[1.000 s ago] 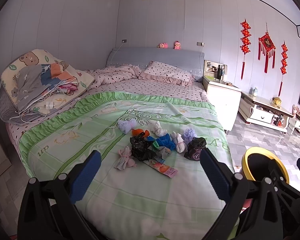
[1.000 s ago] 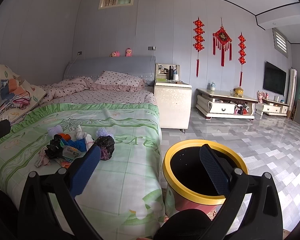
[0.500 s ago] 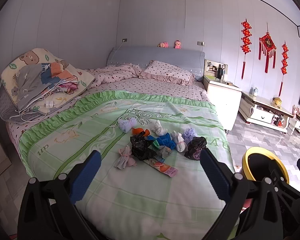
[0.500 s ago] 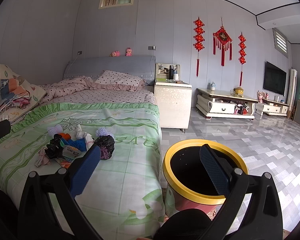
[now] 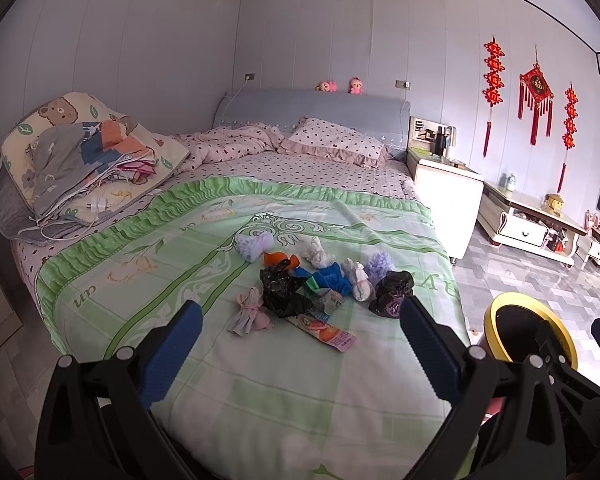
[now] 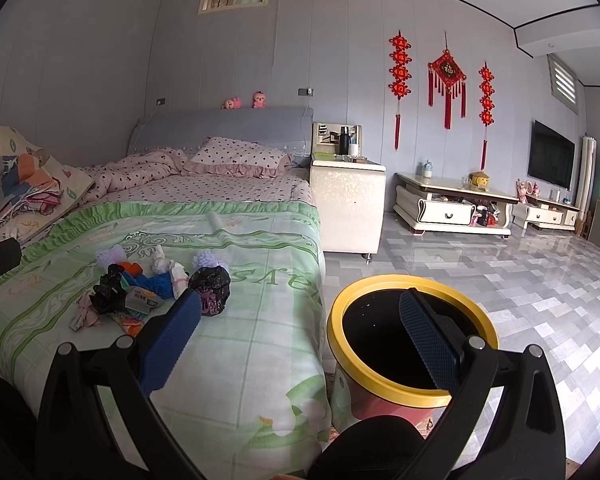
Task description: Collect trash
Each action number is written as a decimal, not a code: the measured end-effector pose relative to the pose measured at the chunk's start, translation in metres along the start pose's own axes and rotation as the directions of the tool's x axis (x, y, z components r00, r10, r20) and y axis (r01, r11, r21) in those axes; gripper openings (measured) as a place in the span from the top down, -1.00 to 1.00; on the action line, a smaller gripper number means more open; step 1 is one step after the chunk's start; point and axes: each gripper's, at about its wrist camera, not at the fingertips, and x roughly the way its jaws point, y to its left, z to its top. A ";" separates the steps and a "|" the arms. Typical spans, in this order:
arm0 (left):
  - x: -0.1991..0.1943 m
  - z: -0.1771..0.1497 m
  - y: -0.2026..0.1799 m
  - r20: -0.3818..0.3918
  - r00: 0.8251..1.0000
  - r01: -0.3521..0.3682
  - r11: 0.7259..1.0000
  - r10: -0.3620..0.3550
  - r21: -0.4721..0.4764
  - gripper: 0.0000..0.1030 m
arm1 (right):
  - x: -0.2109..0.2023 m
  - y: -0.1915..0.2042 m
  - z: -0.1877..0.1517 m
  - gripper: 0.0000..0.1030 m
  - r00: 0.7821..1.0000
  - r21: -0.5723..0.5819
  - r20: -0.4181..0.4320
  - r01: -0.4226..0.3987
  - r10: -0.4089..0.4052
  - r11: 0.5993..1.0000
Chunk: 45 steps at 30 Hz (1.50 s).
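Note:
A pile of trash lies on the green bedspread: two black plastic bags, a flat orange and pink wrapper, a pink rag, a blue scrap, white and purple wads. The pile also shows in the right wrist view. A yellow-rimmed trash bin stands on the floor by the bed's foot corner, also in the left wrist view. My left gripper is open and empty, short of the pile. My right gripper is open and empty, just before the bin.
Folded bedding is stacked at the bed's left side, pillows by the headboard. A white nightstand stands right of the bed. Low white cabinets and a TV line the right wall over grey tiled floor.
The left wrist view has drifted very slightly; the trash, the bin and both grippers stand as before.

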 end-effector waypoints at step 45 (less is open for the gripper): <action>0.222 0.077 0.102 -0.242 0.964 -0.113 0.993 0.105 -0.020 -0.85 | 0.215 0.091 0.030 -0.85 0.888 -0.043 -0.370 -0.310 0.273 0.950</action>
